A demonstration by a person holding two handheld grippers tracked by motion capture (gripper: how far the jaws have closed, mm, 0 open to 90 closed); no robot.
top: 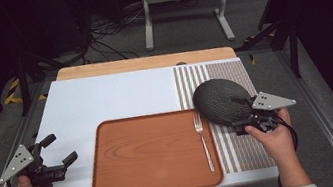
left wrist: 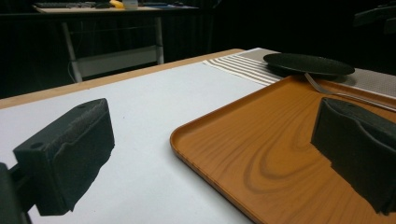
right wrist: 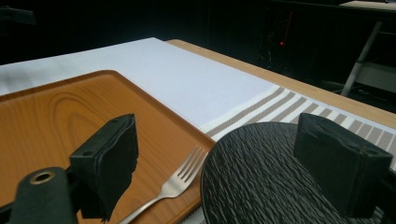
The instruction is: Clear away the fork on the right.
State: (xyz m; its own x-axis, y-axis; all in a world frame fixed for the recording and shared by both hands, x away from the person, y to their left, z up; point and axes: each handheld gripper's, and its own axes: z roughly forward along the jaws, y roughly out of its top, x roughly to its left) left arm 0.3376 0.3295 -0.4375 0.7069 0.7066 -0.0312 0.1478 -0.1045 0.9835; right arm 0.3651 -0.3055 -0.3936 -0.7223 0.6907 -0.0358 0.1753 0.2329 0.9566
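Both forearms enter from the near edge. Left tongs [top: 55,154] hover low over bare white table [top: 104,98], jaws apart, just left of the wooden tray [top: 137,179]. Right tongs [top: 238,112] reach over the dark plate [top: 219,100], jaws wide, nothing gripped. That plate sits on the striped mat [top: 249,151], overlapping the tray's right rim beside the fork [top: 204,140]. Open table lies beyond the tray.

No readable text, label, brand, number or sign on anything here.
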